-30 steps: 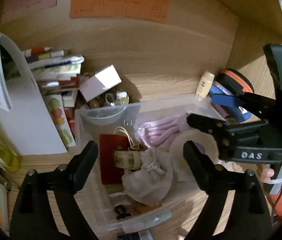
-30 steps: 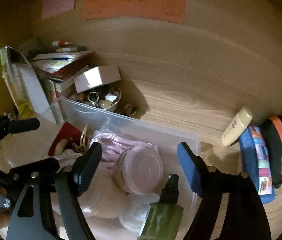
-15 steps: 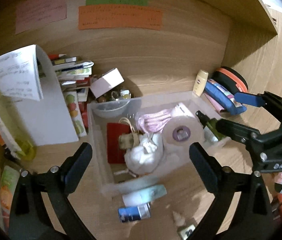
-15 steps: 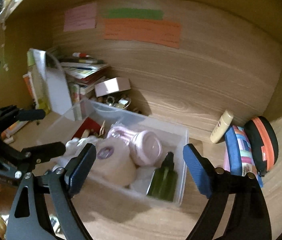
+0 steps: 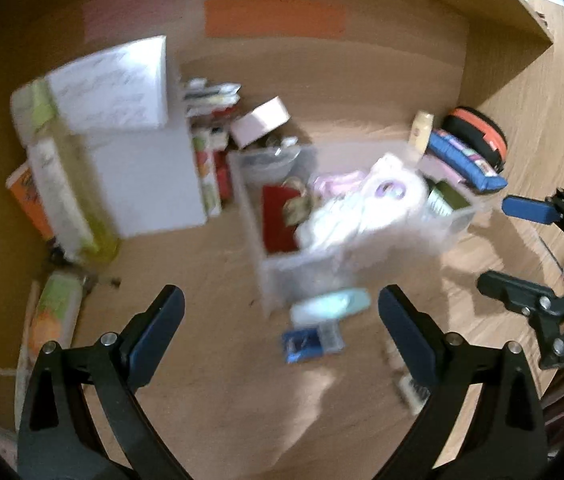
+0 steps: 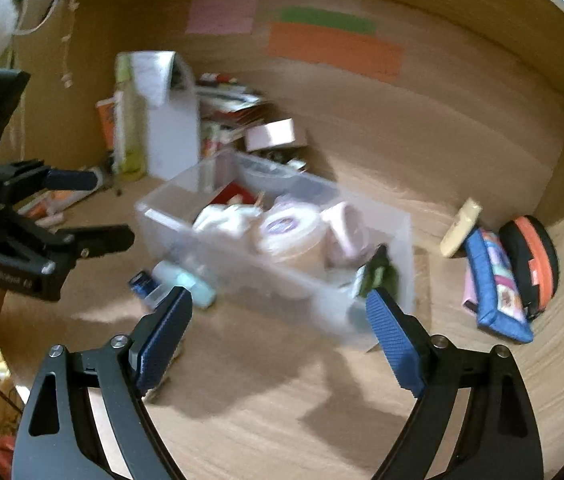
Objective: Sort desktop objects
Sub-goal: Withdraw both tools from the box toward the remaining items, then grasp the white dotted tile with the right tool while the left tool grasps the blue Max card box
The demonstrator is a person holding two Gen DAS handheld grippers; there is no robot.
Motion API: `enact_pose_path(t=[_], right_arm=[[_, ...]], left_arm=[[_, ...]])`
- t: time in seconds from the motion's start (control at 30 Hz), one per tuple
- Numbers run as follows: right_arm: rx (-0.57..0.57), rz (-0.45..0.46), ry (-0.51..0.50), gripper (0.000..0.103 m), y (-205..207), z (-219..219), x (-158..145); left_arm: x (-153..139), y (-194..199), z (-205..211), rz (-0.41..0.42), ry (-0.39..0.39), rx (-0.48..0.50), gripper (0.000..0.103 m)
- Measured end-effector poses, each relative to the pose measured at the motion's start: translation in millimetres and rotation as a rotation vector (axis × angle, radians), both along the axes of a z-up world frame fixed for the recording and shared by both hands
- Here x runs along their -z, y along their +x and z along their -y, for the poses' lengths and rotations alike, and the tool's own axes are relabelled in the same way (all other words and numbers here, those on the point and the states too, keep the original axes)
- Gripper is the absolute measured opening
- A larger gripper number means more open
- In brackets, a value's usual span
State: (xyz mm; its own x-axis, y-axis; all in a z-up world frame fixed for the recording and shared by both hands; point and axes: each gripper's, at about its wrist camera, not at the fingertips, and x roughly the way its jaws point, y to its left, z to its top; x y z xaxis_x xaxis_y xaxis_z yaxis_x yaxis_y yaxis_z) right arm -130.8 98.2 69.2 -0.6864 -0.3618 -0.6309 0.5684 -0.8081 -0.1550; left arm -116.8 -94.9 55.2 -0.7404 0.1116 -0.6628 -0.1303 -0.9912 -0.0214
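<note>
A clear plastic box (image 5: 282, 276) (image 6: 282, 276) sits mid-desk. It holds a red pouch (image 5: 277, 216), a white cloth bundle (image 5: 334, 220), a round tub with a purple label (image 6: 290, 226) and a green spray bottle (image 6: 378, 272). In front of the box lie a pale green tube (image 5: 330, 306) (image 6: 185, 280) and a blue packet (image 5: 310, 342). My left gripper (image 5: 279, 300) (image 6: 109, 208) hangs open and empty, back from the box. My right gripper (image 6: 277, 298) (image 5: 498, 242) is also open and empty, near the box's front right corner. Both views are blurred.
A white folder (image 5: 141, 176) and stacked books stand at the back left, with a pink box (image 5: 259, 120) beside them. A cream bottle (image 5: 422, 128), a blue pencil case (image 5: 466, 160) and a black-orange case (image 5: 478, 132) lie at the right wall. Coloured notes hang on the back panel.
Both grippers have drawn back from over the box, so more of the desk shows. Their jaws stand wider than a second ago. The box and its contents stay put.
</note>
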Motion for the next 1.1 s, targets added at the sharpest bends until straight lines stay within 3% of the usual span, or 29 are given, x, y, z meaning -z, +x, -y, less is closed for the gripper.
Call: enact_pose_path(t=[0.37,0.6,0.8,1.1], right_arm=[[-0.109,0.152,0.01,0.085,35,35,56],[-0.152,0.234,0.054,0.043,42,49,77],[-0.163,0.265,0.043,0.025,43,47,83],[-0.115,0.246,-0.015,0.022,40,15,73]], left_arm=[[38,20,13,0.115,-0.014,-0.015,0.099],[50,8,1,0.164,0.002,0.013,0.099],[57,-8,-14,0.197,-0.017,0.038,0.099],[66,-27,-28,0.214,-0.078,0.024,0.099]])
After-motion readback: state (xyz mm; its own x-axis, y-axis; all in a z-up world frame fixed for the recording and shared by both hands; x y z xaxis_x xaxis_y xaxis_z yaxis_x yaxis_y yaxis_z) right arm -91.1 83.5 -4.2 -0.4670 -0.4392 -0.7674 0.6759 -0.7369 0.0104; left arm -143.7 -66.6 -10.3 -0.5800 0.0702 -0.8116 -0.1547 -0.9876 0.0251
